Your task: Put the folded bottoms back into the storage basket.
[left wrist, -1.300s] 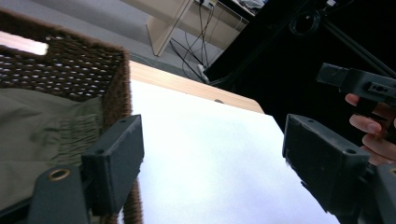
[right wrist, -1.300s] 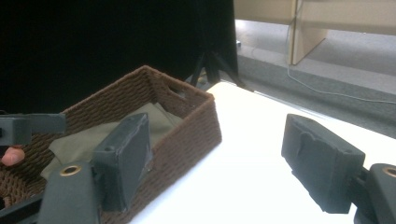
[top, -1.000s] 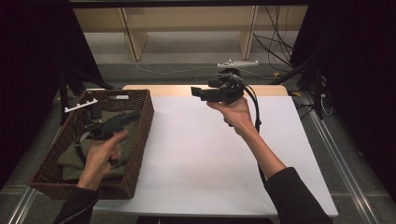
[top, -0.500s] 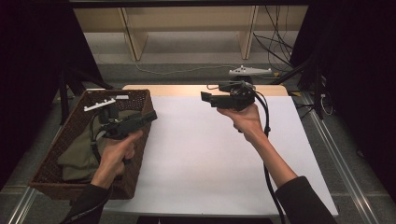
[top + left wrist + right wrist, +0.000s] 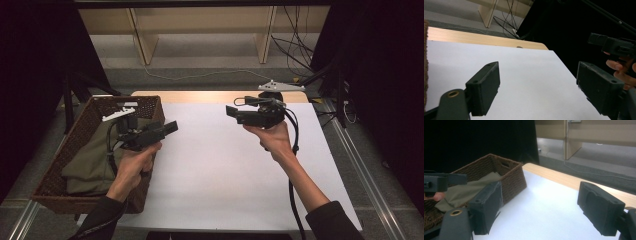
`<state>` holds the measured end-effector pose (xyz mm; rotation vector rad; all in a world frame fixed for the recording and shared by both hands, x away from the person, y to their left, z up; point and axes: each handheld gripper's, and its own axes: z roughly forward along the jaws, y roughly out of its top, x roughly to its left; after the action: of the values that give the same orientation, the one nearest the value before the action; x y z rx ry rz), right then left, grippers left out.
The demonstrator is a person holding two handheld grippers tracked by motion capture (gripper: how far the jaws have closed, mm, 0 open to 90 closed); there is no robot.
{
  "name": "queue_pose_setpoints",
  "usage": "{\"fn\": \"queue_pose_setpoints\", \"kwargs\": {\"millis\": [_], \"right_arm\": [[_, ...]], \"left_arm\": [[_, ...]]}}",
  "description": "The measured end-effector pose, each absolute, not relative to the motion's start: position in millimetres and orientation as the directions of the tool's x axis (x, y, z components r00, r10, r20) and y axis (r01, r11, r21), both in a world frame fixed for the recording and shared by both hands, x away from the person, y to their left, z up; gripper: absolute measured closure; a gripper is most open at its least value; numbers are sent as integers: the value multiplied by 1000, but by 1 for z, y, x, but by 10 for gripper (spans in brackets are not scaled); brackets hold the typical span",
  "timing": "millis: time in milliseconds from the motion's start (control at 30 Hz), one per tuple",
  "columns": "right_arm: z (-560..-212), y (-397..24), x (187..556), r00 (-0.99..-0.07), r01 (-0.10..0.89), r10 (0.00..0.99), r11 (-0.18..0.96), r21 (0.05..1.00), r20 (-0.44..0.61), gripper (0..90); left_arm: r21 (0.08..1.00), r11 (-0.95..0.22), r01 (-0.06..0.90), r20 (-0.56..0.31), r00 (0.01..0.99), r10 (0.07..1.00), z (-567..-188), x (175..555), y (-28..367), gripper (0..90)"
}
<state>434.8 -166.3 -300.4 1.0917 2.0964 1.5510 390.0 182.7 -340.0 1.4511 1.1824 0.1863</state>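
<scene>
A brown wicker basket [image 5: 146, 106] stands at the table's left with an olive cloth [image 5: 89, 161] folded inside. My left gripper [image 5: 171, 127] hovers over the basket's right rim and points right across the table. In the left gripper view its jaws [image 5: 541, 92] stand wide open with nothing between them. My right gripper [image 5: 231, 111] is held in the air over the far middle of the white table top [image 5: 215, 175], pointing left. It is open and empty [image 5: 544, 212], facing the basket [image 5: 511, 176] and cloth [image 5: 471, 187].
Each gripper appears in the other's camera: the right one [image 5: 614, 46] with fingers under it, the left one [image 5: 439, 182] at the far left. Wooden shelf legs [image 5: 140, 37] and cables [image 5: 295, 55] lie on the floor beyond the table's wooden far edge [image 5: 200, 96].
My left gripper has risen out of the basket and shifted right to its rim. My right gripper has drifted a little right and toward the person. Both stayed open.
</scene>
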Motion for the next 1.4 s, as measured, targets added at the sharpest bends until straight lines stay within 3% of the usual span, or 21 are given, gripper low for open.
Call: {"fn": "queue_pose_setpoints", "kwargs": {"millis": [1400], "right_arm": [[-358,-210,372,-628,336,765,100,937,143,216]], "left_arm": [[889,81,451,-372,607,702,-365,371,147,174]]}}
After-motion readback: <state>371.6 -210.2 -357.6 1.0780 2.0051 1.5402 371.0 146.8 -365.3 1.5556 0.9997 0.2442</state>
